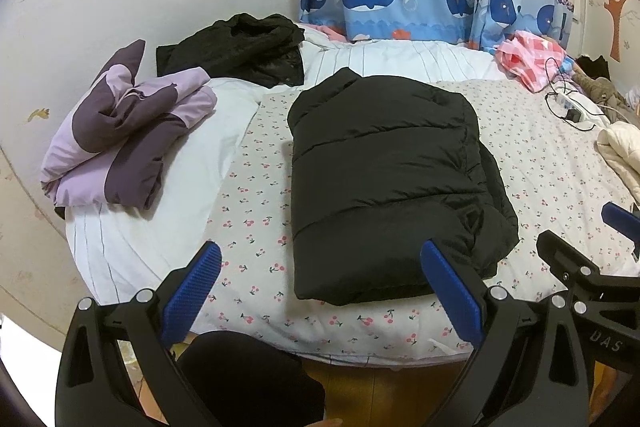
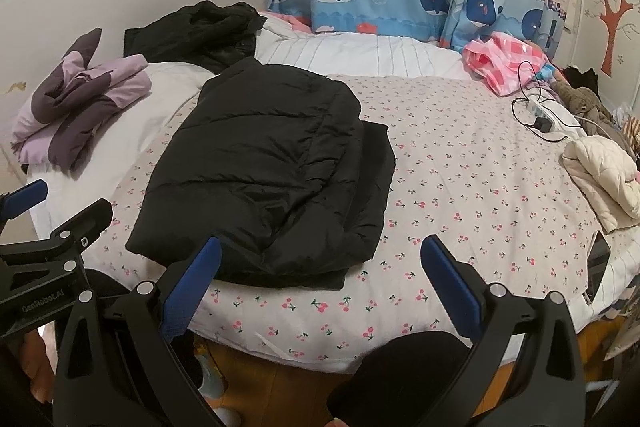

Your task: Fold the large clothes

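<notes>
The left hand-held gripper [image 1: 320,283] is hovering at the near edge of the bed [image 1: 256,211], jaws spread wide and gripping nothing. The right hand-held gripper [image 2: 320,279] is hovering likewise, wide apart and empty. The black puffer jacket [image 1: 384,183] is lying folded flat on the cherry-print sheet, just beyond both. A purple jacket [image 1: 120,135] is resting folded to the left, well apart.

Dim, soft indoor light; sharp focus, strong fisheye edge warping.
</notes>
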Demonstrator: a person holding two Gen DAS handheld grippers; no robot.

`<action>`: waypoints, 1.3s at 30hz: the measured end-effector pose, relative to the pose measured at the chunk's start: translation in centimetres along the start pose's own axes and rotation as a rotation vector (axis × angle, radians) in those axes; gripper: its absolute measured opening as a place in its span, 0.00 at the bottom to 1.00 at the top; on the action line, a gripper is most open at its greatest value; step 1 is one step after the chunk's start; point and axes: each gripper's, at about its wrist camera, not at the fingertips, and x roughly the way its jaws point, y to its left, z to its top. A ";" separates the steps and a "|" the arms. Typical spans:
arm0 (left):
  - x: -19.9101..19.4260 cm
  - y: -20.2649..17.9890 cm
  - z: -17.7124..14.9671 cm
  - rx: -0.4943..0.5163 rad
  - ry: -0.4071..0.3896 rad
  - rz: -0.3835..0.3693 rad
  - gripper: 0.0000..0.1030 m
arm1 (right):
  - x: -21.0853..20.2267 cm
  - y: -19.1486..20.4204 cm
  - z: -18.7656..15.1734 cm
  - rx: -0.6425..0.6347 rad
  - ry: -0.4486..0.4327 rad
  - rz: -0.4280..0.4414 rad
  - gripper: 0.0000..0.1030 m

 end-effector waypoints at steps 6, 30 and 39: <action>-0.7 0.4 -0.2 -0.017 0.005 -0.038 0.93 | -0.6 0.4 -0.2 0.000 -0.003 0.009 0.94; -1.8 0.4 -2.1 0.003 0.027 0.013 0.93 | -2.0 0.8 -1.7 0.002 -0.014 0.016 0.94; -2.2 0.3 -2.1 0.008 0.021 0.020 0.93 | -3.0 1.4 -2.4 -0.005 -0.025 0.016 0.94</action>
